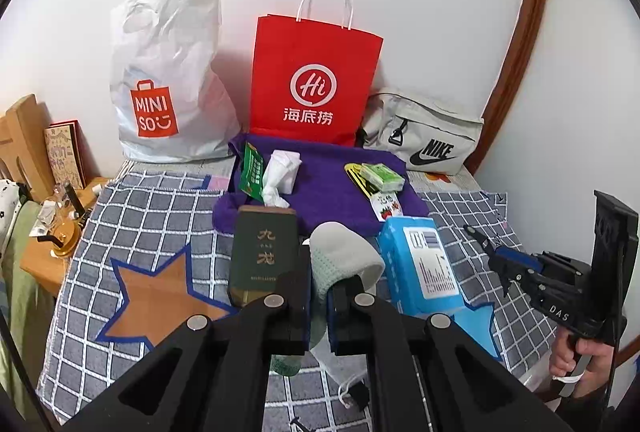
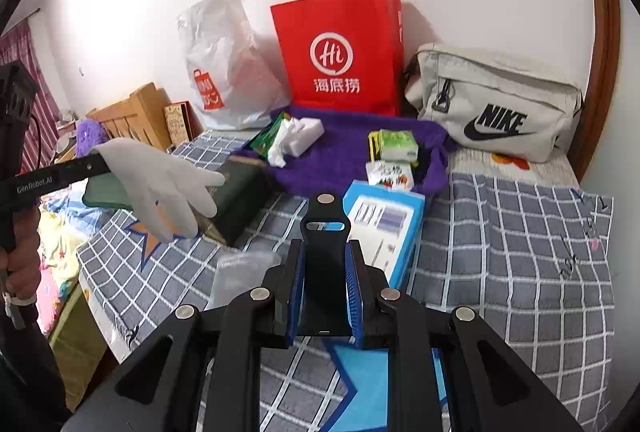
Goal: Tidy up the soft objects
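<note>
My left gripper (image 1: 320,296) is shut on a pale grey knit glove (image 1: 346,258), which hangs above the checked blanket (image 1: 168,216). In the right wrist view the same glove (image 2: 160,188) droops from the left gripper's fingers (image 2: 80,168), fingertips pointing down to the right. My right gripper (image 2: 326,272) is shut on a flat black strap (image 2: 325,228) with a slot and a metal stud, held above the blanket. The right gripper (image 1: 486,242) also shows at the right of the left wrist view, with a hand (image 1: 576,356) on its grip.
A purple towel (image 1: 332,192) holds tissue packs (image 1: 380,178) and a green sachet (image 1: 252,172). Near it lie a dark green box (image 1: 264,256) and a blue packet (image 1: 424,264). Against the wall stand a white plastic bag (image 1: 168,80), a red paper bag (image 1: 312,84) and a grey Nike bag (image 1: 428,136). A wooden bedside table (image 1: 44,260) is at the left.
</note>
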